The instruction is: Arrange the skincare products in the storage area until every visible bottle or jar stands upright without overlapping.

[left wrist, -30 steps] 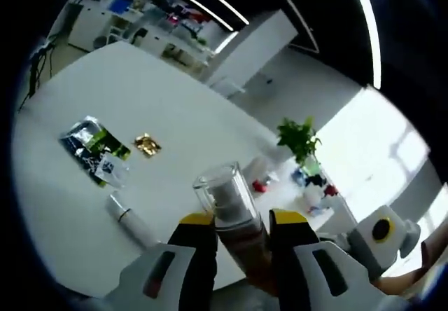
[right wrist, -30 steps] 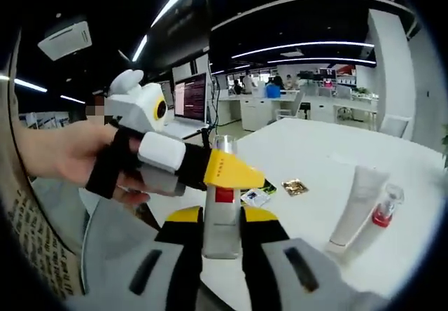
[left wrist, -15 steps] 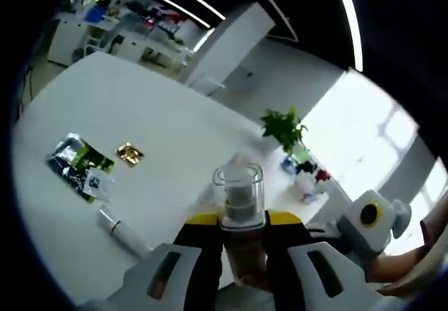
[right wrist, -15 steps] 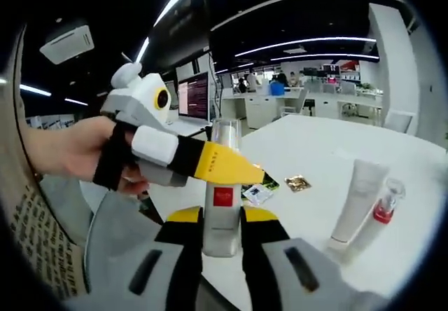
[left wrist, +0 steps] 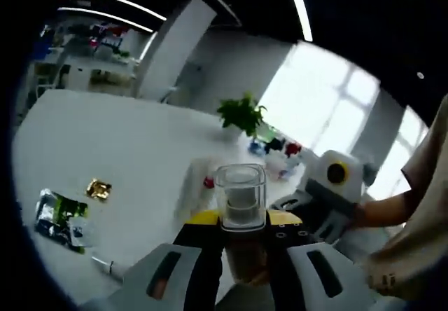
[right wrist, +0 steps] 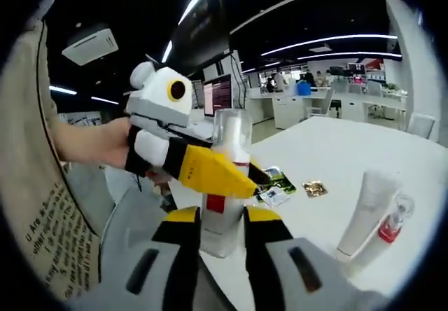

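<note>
Two bottles ride in your tongs, both off the table (left wrist: 105, 143). Left gripper view: your left gripper (left wrist: 241, 221) pinches an amber bottle (left wrist: 240, 213) with a clear cap, and the view has swung toward the windows. Right gripper view: your right gripper (right wrist: 221, 218) clamps a white bottle (right wrist: 224, 185) upright; the left gripper has closed in on it. A tube (right wrist: 365, 209) and a red-collared bottle (right wrist: 385, 232) lie flat, awaiting standing.

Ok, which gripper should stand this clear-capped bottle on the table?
Right, probably. The right gripper holds the bottle by its lower body, with bare table just ahead. The left gripper clamps it from the side.
</note>
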`<state>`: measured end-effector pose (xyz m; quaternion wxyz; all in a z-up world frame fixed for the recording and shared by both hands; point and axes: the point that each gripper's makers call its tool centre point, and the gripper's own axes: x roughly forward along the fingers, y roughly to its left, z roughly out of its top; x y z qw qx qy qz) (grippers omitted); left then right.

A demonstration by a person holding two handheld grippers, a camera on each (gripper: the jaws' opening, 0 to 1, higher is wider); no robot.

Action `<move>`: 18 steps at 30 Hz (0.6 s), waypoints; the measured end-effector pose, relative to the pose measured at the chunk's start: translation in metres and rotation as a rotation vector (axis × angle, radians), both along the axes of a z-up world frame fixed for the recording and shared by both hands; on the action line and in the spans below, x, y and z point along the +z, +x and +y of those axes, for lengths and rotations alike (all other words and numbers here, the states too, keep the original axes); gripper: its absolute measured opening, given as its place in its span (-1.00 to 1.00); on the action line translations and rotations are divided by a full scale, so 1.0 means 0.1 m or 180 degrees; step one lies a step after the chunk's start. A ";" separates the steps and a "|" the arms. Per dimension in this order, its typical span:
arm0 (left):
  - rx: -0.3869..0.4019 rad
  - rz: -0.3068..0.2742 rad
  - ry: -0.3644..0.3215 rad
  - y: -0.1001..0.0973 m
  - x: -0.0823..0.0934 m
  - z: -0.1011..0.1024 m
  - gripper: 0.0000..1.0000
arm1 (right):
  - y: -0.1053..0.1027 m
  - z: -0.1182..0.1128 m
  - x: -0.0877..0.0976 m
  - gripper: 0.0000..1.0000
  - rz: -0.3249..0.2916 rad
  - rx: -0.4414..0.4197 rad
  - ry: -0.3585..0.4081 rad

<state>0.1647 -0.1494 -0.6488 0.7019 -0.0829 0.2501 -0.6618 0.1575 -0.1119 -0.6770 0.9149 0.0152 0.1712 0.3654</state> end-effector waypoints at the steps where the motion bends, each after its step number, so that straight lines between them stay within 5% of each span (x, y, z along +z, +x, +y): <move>1: -0.0090 -0.0044 -0.0023 -0.03 0.02 -0.02 -0.63 | -0.02 -0.01 0.02 -0.53 -0.0003 0.0082 0.0024; 8: -0.0743 -0.0249 -0.0292 -0.26 0.21 -0.20 -0.63 | -0.13 -0.17 0.25 -0.52 -0.0090 0.0402 0.0379; 12: -0.1094 -0.0199 -0.0478 -0.41 0.33 -0.27 -0.63 | -0.24 -0.17 0.34 -0.55 -0.0114 0.0694 0.0550; 18: -0.1198 -0.0327 -0.0428 -0.38 0.30 -0.39 -0.63 | -0.20 -0.28 0.32 -0.60 -0.0190 0.0642 0.0501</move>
